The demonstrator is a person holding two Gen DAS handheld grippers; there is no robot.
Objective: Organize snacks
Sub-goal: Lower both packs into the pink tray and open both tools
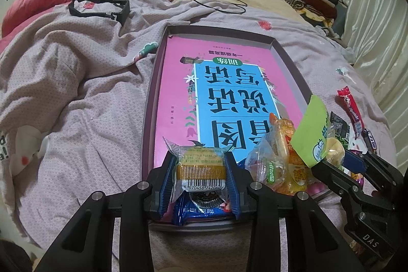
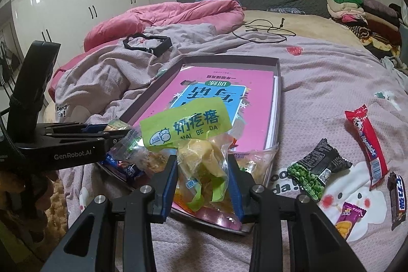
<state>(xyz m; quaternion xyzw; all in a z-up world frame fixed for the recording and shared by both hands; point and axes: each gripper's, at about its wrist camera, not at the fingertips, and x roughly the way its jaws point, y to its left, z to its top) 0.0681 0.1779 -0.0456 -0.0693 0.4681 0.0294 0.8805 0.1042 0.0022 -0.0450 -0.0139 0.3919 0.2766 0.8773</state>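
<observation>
Pinching a small wrapped biscuit pack [image 1: 200, 171], the left tongs [image 1: 200, 182] have their blue pads [image 1: 168, 177] pressed on its two sides, just above the near end of the shallow tray [image 1: 153, 83] lying on the bed. The pack looks light and crinkly, with something firm inside, so the film may slip if the pads ease; a hold across its body, as now, seems safer than on the sealed fin. Under those tongs a blue cookie packet [image 1: 201, 210] already lies in the tray, and just to their right sits a heap of clear and orange snack bags [image 1: 278, 165].

The right tongs [image 2: 202, 185] close on a clear bag of pale yellow milk curd pieces [image 2: 201, 165], its green label [image 2: 185, 128] standing up ahead of them, over the tray's near corner. This bag is soft and slack; the lumps inside can shift, so the pads probably grip film and a lump or two, and it may sag or swing when carried. Taking it around the bunched middle looks sounder than by the label.

Right of the right tongs, loose on the bedsheet [image 2: 318, 83], wait a green pea packet [image 2: 316, 170], a red candy stick [image 2: 367, 144], a dark chocolate bar [image 2: 397, 200] and a small purple sachet [image 2: 348, 218], all light, slick, flat wrappers best nipped across the narrow width.
</observation>
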